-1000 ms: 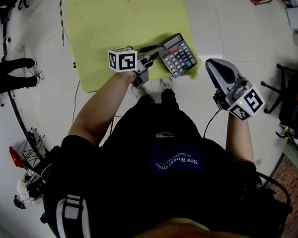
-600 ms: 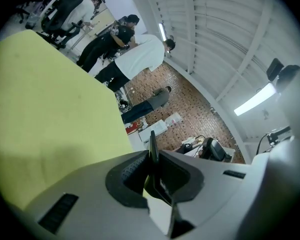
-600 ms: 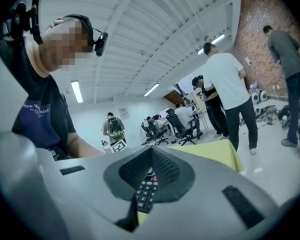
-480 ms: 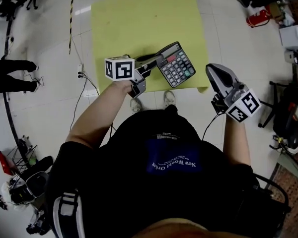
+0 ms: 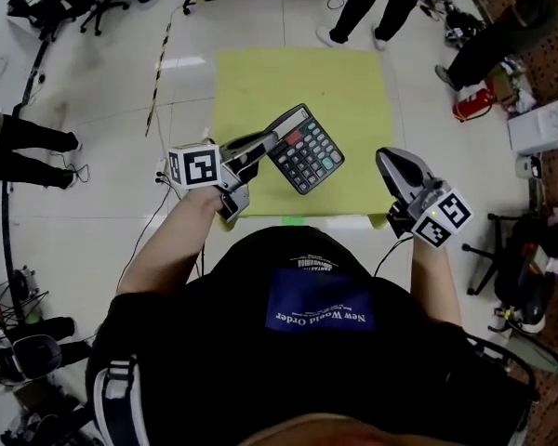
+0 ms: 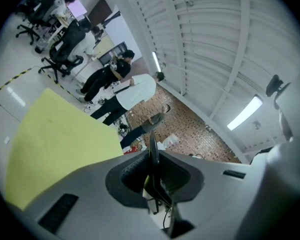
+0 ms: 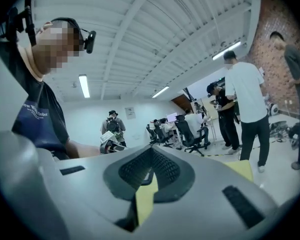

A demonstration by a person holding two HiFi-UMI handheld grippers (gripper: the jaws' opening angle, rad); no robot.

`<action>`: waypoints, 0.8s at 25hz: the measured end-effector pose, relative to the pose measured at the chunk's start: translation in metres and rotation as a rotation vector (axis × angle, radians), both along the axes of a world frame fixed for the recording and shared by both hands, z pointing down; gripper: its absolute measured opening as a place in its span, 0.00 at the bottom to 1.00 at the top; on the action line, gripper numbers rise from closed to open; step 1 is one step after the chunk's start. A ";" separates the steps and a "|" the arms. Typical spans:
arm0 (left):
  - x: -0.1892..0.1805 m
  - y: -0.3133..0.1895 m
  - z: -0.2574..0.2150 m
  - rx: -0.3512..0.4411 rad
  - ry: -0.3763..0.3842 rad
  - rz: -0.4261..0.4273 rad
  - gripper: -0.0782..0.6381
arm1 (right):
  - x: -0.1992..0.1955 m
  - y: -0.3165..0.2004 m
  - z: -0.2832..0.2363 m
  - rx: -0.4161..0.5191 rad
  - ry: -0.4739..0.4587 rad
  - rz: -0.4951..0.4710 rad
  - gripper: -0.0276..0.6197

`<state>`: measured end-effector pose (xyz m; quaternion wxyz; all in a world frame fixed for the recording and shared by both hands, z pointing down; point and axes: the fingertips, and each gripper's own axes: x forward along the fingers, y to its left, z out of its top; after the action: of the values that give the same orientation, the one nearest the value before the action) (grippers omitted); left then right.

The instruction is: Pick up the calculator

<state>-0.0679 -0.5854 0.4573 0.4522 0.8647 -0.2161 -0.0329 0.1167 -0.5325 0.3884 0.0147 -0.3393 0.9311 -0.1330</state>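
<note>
Above the yellow desk [image 5: 298,77]: one dark calculator [image 5: 305,149], keys up, tilted, held clear of the surface. Left gripper [image 5: 268,143] is clamped on its near edge. Beside the desk's near right corner: right gripper [image 5: 385,161], jaws together at the tips, nothing between them. Surroundings: tiled floor [image 5: 93,110], standing people [image 5: 372,3].
</note>
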 end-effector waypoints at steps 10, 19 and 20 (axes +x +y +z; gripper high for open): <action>-0.104 0.004 -0.081 0.113 0.092 -0.272 0.19 | -0.030 -0.029 -0.048 0.088 0.062 -0.038 0.02; -0.126 0.040 -0.117 0.117 0.241 -0.352 0.19 | -0.045 -0.029 -0.072 0.127 0.073 -0.050 0.02; -0.126 0.041 -0.118 0.122 0.246 -0.356 0.19 | -0.046 -0.030 -0.074 0.131 0.074 -0.053 0.02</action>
<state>-0.1940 -0.5446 0.3390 0.4092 0.8281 -0.3064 -0.2303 0.0706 -0.5623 0.3147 -0.0013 -0.3173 0.9465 -0.0594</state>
